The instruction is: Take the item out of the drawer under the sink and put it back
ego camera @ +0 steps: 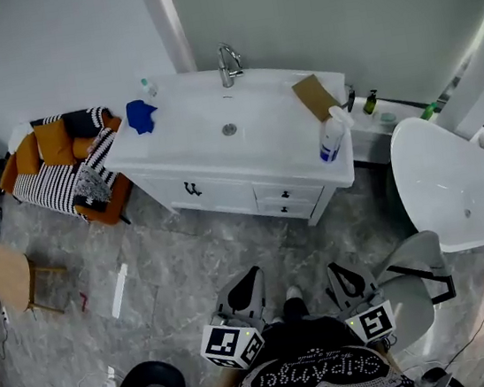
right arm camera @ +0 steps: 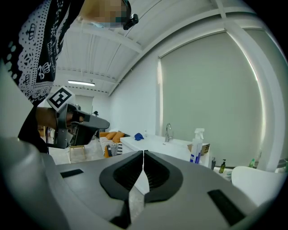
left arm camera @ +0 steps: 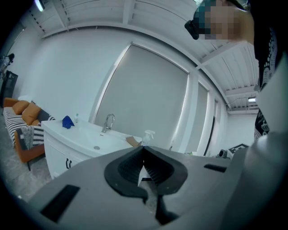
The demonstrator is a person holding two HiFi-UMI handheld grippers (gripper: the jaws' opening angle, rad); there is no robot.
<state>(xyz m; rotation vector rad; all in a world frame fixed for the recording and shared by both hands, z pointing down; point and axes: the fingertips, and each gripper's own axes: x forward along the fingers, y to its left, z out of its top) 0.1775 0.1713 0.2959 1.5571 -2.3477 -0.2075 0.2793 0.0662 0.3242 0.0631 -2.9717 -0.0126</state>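
Observation:
The white sink cabinet (ego camera: 223,186) stands against the far wall, some way ahead of me. Its two small drawers (ego camera: 287,198) at the right front are closed, so nothing inside shows. Both grippers are held low in front of my body, well short of the cabinet. My left gripper (ego camera: 247,279) has its jaws together with nothing between them, as the left gripper view (left arm camera: 143,148) confirms. My right gripper (ego camera: 342,272) is likewise shut and empty (right arm camera: 143,152). Both point toward the cabinet (left arm camera: 67,148).
On the countertop are a faucet (ego camera: 228,63), a blue cloth (ego camera: 140,116), a brown box (ego camera: 315,97) and a spray bottle (ego camera: 332,135). An orange sofa (ego camera: 64,164) stands to the left, a white tub (ego camera: 450,181) to the right, a wooden stool (ego camera: 13,278) at far left.

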